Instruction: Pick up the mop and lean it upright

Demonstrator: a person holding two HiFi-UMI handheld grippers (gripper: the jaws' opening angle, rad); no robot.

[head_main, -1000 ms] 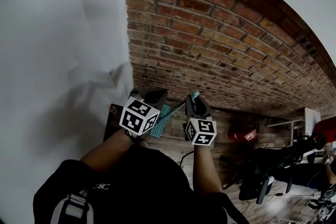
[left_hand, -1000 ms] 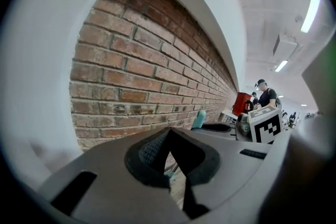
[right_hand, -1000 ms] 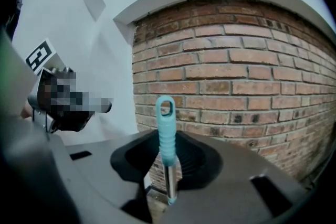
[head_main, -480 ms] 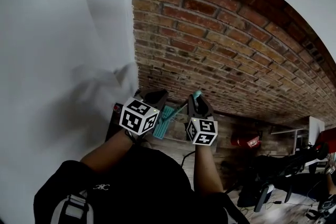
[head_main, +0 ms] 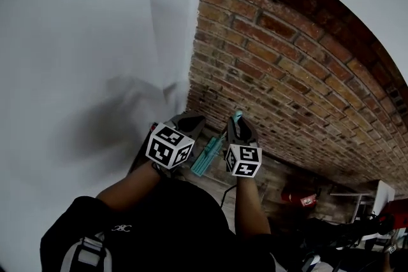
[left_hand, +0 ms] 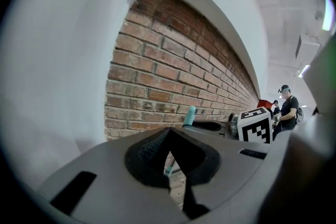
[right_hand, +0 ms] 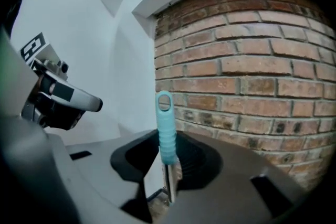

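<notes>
The mop's teal handle tip [right_hand: 167,128] stands upright between my right gripper's [right_hand: 168,165] jaws, which are shut on the metal pole just under the teal grip. In the head view the right gripper [head_main: 236,128] holds the handle [head_main: 238,116] close to the brick wall [head_main: 287,86]. Below it, the teal mop head [head_main: 207,156] hangs near the floor. My left gripper [head_main: 188,123] hovers just left of the mop, shut and holding nothing. From the left gripper [left_hand: 169,157] view, the handle tip [left_hand: 189,115] shows beyond the jaws.
A white wall [head_main: 95,41] meets the brick wall at a corner right ahead. A red object [head_main: 299,195] lies by the wall's foot to the right, with furniture [head_main: 376,194] beyond it. A person [left_hand: 289,110] stands far off along the wall.
The view has swung left, so the corner and brick wall sit further right. The mop head now hangs steeper under the handle. Both grippers keep their places and grips.
</notes>
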